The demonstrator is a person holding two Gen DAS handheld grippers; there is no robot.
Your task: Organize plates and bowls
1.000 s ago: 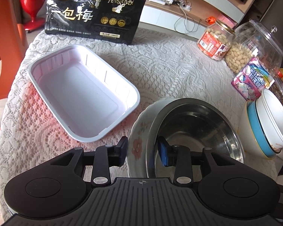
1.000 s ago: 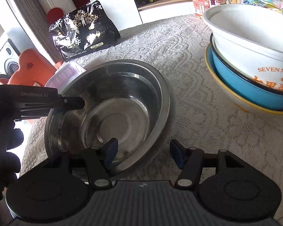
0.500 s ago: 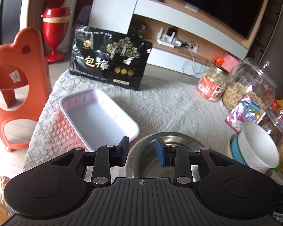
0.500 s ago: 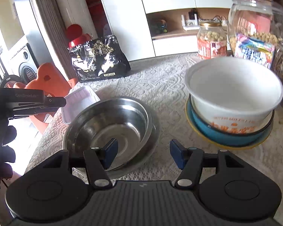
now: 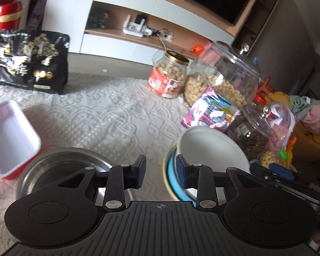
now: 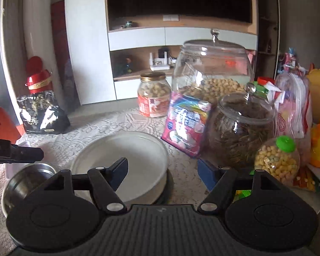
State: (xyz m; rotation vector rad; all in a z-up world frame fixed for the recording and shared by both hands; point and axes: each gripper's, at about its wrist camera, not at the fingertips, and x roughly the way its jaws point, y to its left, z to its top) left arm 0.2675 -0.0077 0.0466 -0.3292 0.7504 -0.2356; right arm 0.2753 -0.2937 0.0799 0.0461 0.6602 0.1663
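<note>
A white bowl [image 5: 211, 147] sits stacked inside a blue bowl [image 5: 172, 177] right of centre on the lace tablecloth. A steel bowl [image 5: 59, 162] rests on the cloth left of the stack, beside a white rectangular tray [image 5: 8, 136]. My left gripper [image 5: 161, 171] hovers over the gap between steel bowl and stack, jaws narrowly apart with nothing between them. My right gripper [image 6: 163, 173] hangs above the near right rim of the white bowl [image 6: 121, 155]. Its jaws are opening and its pads touch nothing. The steel bowl [image 6: 29, 177] lies at the lower left there, under the left gripper's finger [image 6: 17, 153].
A black snack bag [image 5: 32, 64] stands at the far left of the table. Glass jars [image 6: 211, 72], a dark-filled jar [image 6: 241, 128], a pink candy packet [image 6: 185, 125] and a small green-lidded jar [image 6: 277, 160] crowd the right side. An orange chair [image 6: 0, 123] stands off the left edge.
Both grippers have lifted and drawn back from the steel bowl and swung right toward the stacked bowls. The right jaws stand wider; the left jaws no longer straddle the steel bowl's rim.
</note>
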